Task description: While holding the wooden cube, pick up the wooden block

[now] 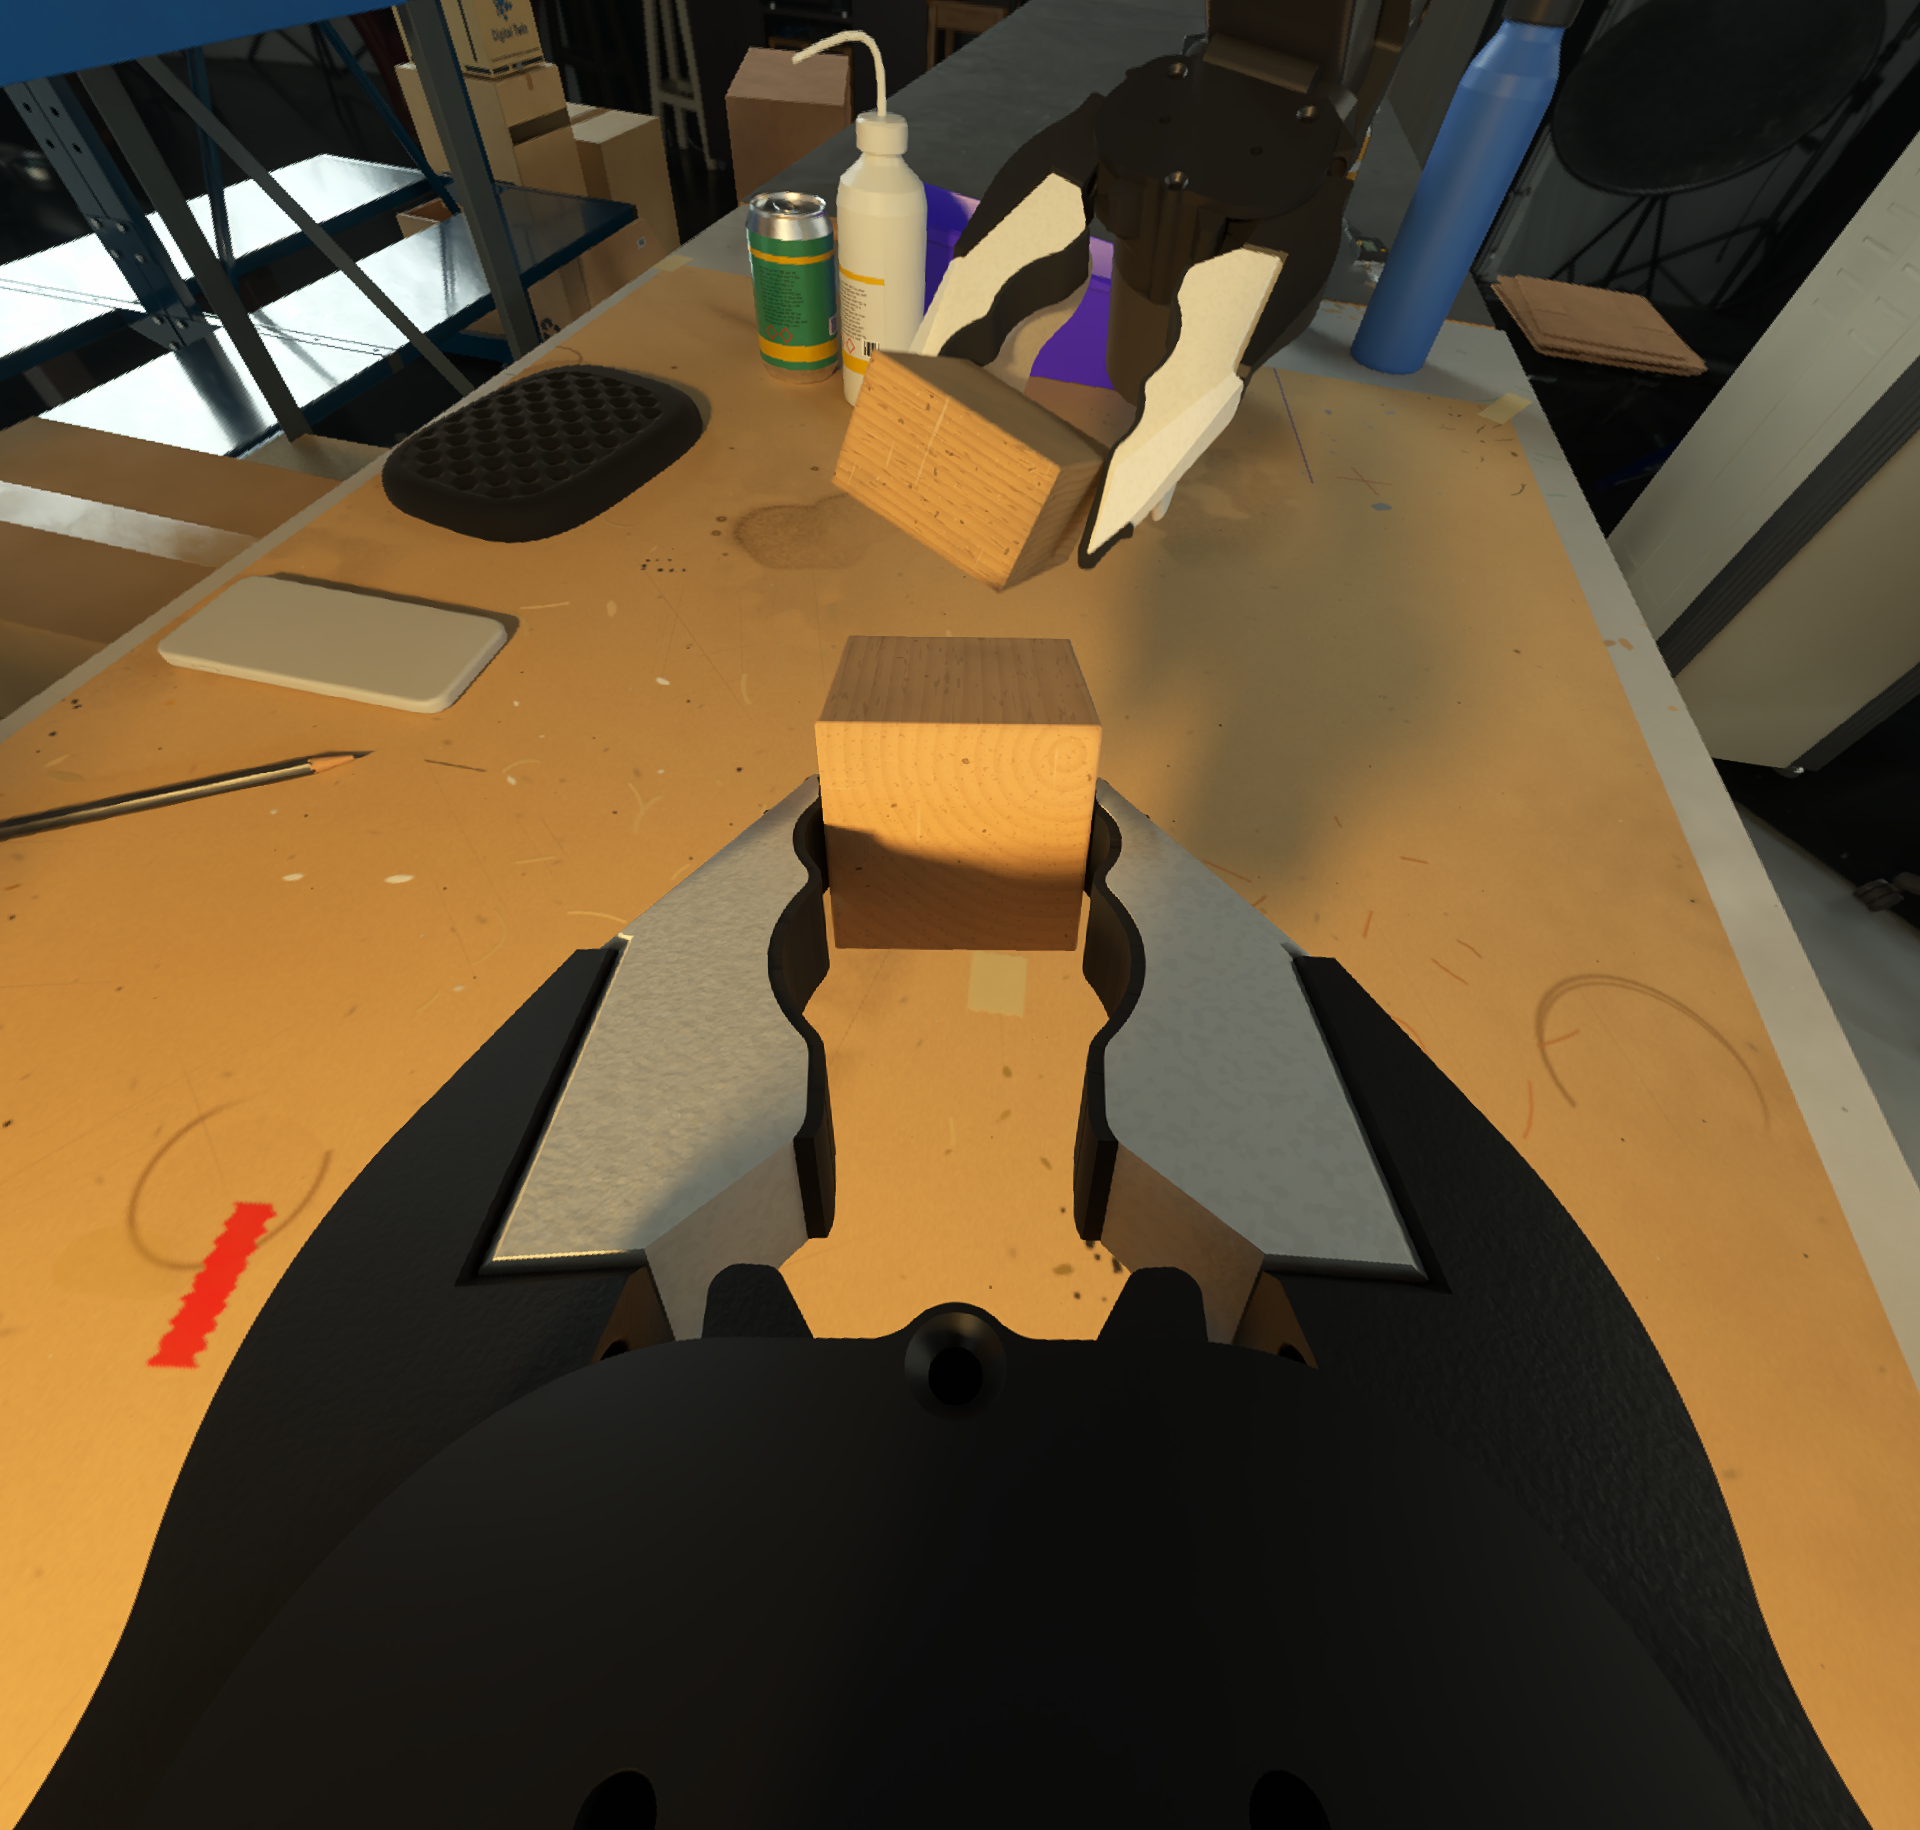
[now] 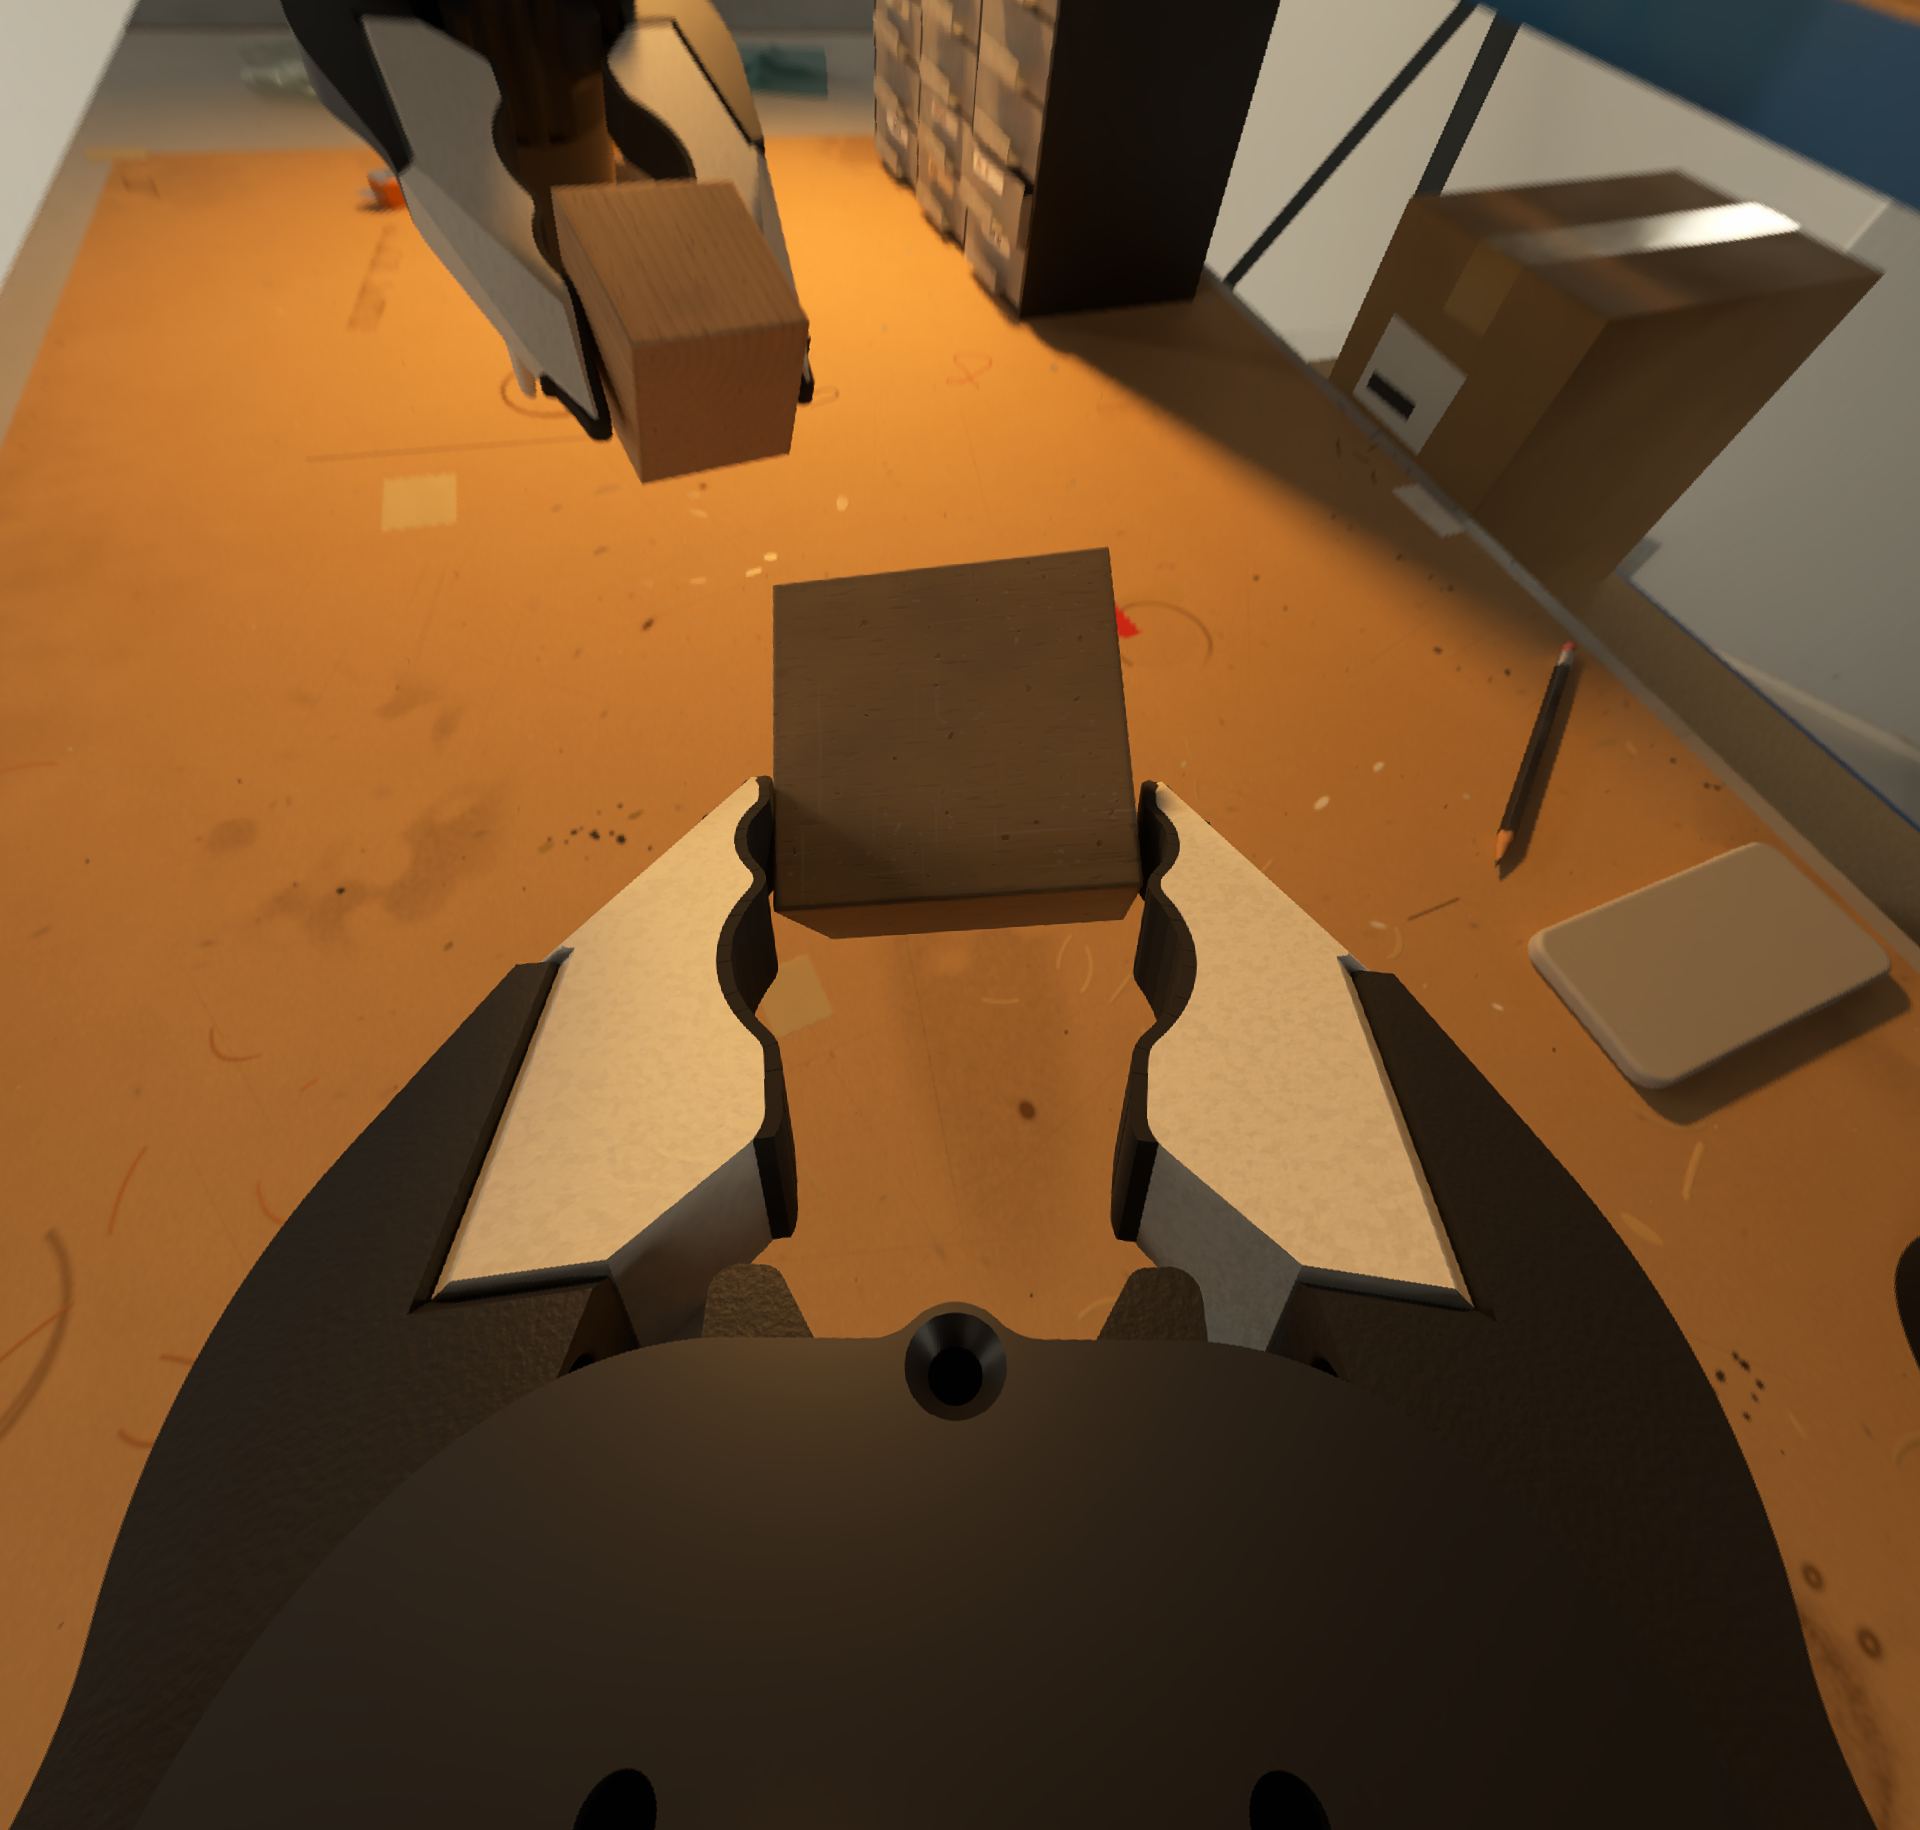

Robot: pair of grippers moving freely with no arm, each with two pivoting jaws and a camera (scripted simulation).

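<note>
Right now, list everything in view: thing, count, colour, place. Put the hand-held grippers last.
wooden pieces: 2, light brown, one in the left hand-held gripper, one in the right, both off the table
table: 1, tan, scuffed, under everything
pencil: 1, dark, lying flat
flat pad: 1, white, beyond the pencil
perforated pad: 1, black
can: 1, green and yellow, upright
squeeze bottle: 1, white, beside the can
flask: 1, blue, upright
cardboard box: 1, brown
drawer cabinet: 1, dark
left hand-held gripper: black and grey, shut
right hand-held gripper: black and cream, shut
</note>
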